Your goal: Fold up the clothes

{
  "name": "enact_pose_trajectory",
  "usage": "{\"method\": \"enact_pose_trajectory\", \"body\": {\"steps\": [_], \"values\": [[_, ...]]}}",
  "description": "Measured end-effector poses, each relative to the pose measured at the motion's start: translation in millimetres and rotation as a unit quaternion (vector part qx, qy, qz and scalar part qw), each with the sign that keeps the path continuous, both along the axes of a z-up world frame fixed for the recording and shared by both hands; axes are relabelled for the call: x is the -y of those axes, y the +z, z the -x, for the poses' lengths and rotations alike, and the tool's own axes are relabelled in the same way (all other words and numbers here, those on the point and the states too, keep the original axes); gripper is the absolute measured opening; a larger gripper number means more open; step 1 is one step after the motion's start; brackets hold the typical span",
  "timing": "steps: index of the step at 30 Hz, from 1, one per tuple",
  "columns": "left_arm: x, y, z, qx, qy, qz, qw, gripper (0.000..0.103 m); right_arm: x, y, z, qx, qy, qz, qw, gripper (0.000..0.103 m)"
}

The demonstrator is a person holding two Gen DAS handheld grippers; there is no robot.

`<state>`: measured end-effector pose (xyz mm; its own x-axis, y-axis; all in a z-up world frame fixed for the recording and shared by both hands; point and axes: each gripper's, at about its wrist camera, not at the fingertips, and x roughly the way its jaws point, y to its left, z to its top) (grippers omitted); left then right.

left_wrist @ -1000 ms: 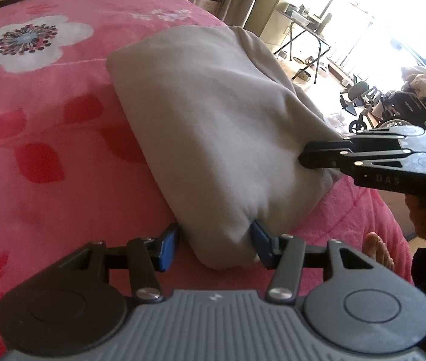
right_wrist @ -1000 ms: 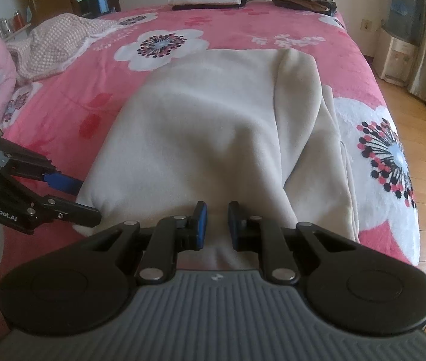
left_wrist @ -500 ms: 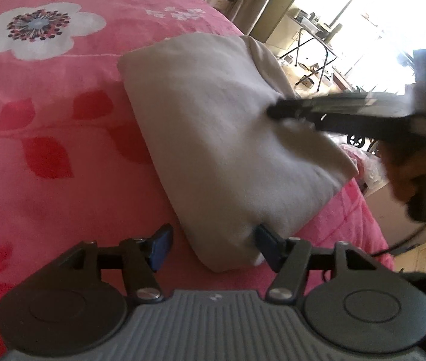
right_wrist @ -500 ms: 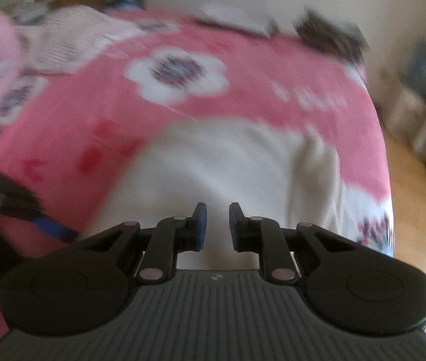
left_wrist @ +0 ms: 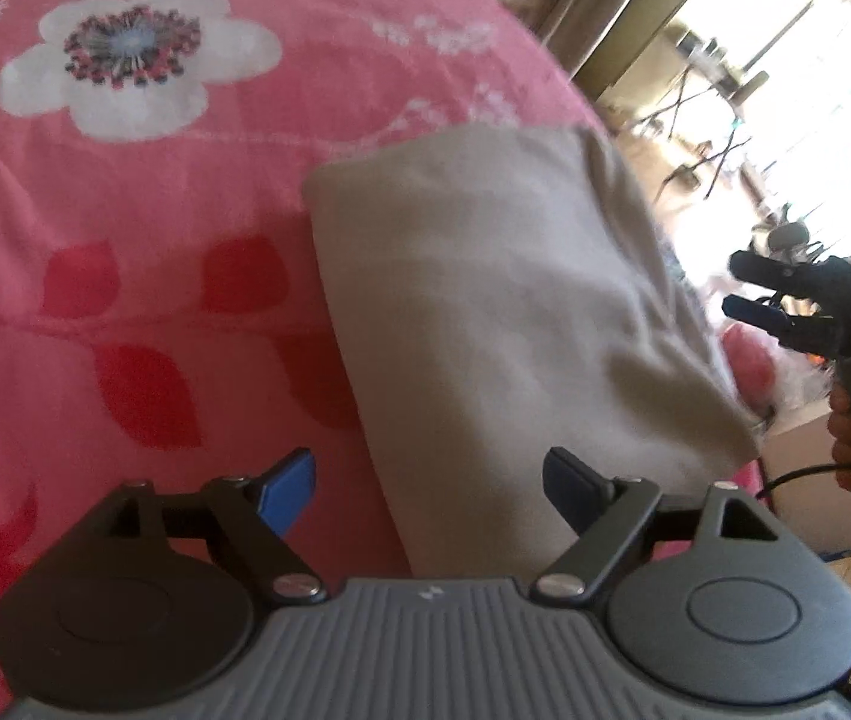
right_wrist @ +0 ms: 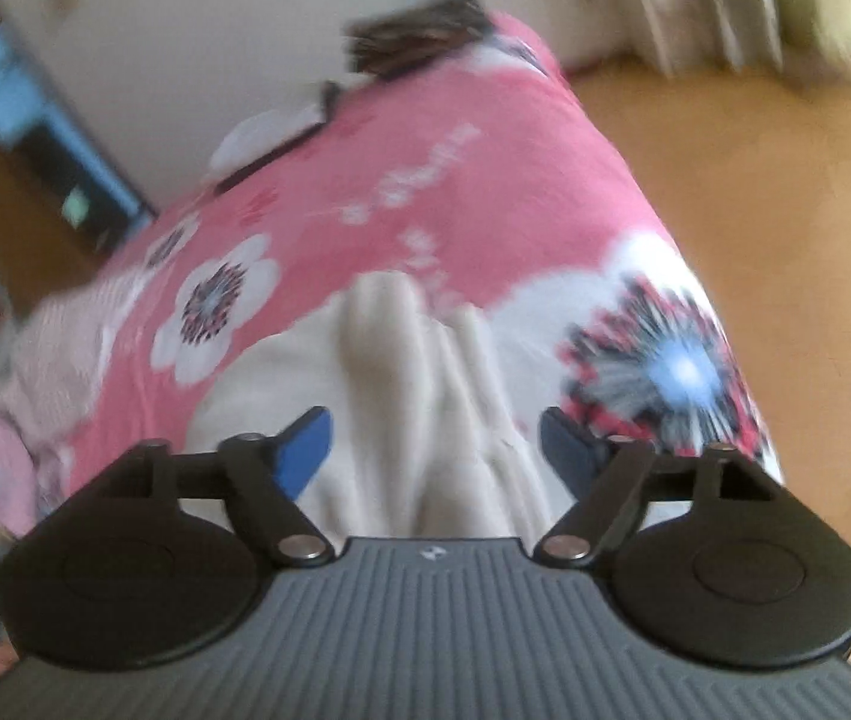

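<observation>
Folded garment (left_wrist: 503, 324) on bedspread (left_wrist: 143, 228), near its right edge.

Left wrist view: low and close over the near edge of the pink bedspread (left_wrist: 125, 252), looking along open fingers across the folded beige garment (left_wrist: 503, 312) toward the bright window side. Right wrist view: tilted and motion-blurred, from above that garment (right_wrist: 401, 372) toward the bed's far edge and wall. Both views share the garment and bedspread (right_wrist: 455, 180).

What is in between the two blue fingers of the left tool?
In the left wrist view, the near end of the folded beige garment lies between the open left tool's fingers, on the pink flowered bedspread. Neither finger visibly presses it.
</observation>
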<state>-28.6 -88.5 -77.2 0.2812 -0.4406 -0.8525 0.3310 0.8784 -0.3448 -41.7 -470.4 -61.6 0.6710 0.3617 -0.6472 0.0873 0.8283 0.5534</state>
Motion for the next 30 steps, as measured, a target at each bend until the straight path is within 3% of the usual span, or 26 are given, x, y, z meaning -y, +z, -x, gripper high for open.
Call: {"method": "enact_pose_trajectory", "body": {"steps": [3,7,18,30], "values": [[8.6,-5.0,0.7,-0.003,-0.008,-0.024,0.9997,0.088,16.9,-30.0,1.0,-0.038,-0.023,-0.079,0.996,0.083],[19.9,-11.3,1.6,-0.007,-0.019,-0.055,0.9983,0.091,11.4,-57.1,-3.2,-0.054,-0.021,-0.147,0.987,0.083],[40.1,-7.4,12.3,0.017,-0.039,-0.102,0.9939,0.093,13.7,-72.4,-31.4,-0.049,-0.003,-0.195,0.98,0.084],[46.1,-5.9,14.3,0.03,-0.043,-0.119,0.9915,0.094,5.1,-75.9,-28.4,-0.05,0.041,-0.224,0.973,0.086]]}}
